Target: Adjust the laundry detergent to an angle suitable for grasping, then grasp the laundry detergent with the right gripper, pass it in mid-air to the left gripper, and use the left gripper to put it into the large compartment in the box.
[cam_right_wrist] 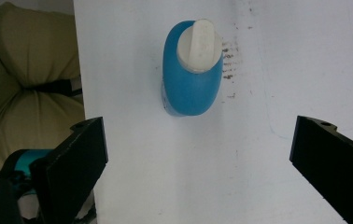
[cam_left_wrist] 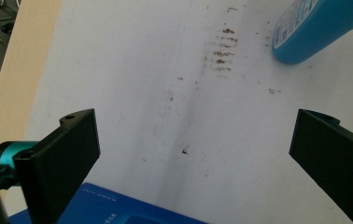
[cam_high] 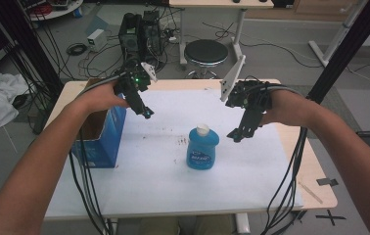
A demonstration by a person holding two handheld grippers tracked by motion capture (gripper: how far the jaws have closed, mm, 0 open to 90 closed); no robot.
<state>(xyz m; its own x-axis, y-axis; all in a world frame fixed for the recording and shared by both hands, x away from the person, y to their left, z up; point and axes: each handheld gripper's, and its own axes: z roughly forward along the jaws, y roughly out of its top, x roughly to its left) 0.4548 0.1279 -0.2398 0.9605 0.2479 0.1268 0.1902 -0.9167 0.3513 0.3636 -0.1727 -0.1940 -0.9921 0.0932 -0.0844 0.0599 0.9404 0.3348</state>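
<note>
Standing upright on the white sheet (cam_high: 173,186) of the worktop (cam_high: 315,181), near the middle: a blue bottle (cam_high: 203,148), long axis vertical, white cap (cam_high: 202,129) pointing up, label facing the near edge. Hovering above the sheet just right of the bottle, the right tongs (cam_high: 237,134), jaws spread wide and holding nothing, tilted down and toward the bottle. Hanging well left of the bottle, over the edge of an open blue box (cam_high: 100,142), the left tongs (cam_high: 145,112), likewise gaping wide and empty. Looking down from the right gripper view onto the bottle (cam_right_wrist: 191,79) from above, cap (cam_right_wrist: 199,45) nearest the lens, body lying between and beyond the two spread jaws, touching neither. Showing in the left gripper view the bottle's base (cam_left_wrist: 314,28) at the upper right corner, brown specks (cam_left_wrist: 221,49) on the sheet beside it, and the box (cam_left_wrist: 109,210) at the bottom edge between the jaws.
</note>
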